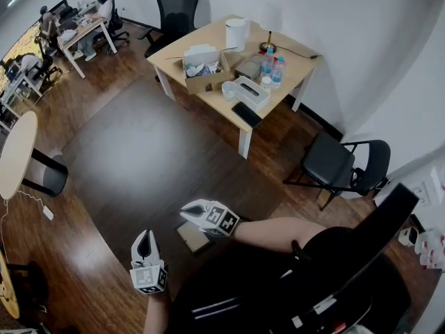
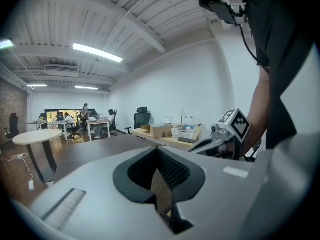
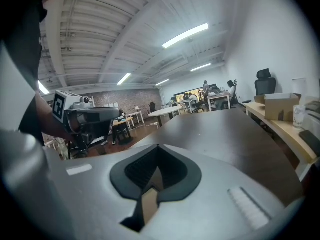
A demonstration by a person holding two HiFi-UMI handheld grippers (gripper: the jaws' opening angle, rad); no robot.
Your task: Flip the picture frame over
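Observation:
A small picture frame [image 1: 192,236] with a dark rim and a tan panel lies flat on the big dark table [image 1: 139,165], near its front edge. My right gripper [image 1: 188,212] hovers just above the frame's far side, pointing left, jaws shut with nothing between them. My left gripper [image 1: 144,244] is a short way to the left of the frame, also shut and empty. In the left gripper view the jaws [image 2: 159,156] are closed, and the right gripper [image 2: 227,134] shows at right. In the right gripper view the closed jaws [image 3: 156,171] face along the table, with the left gripper [image 3: 90,119] at left.
Beyond the dark table stands a wooden desk [image 1: 174,51] carrying a cardboard box [image 1: 204,68], a tissue box [image 1: 247,92], bottles [image 1: 272,68] and a white cylinder [image 1: 236,33]. A black folding chair [image 1: 341,162] is at right. A round white table [image 1: 17,152] is at left.

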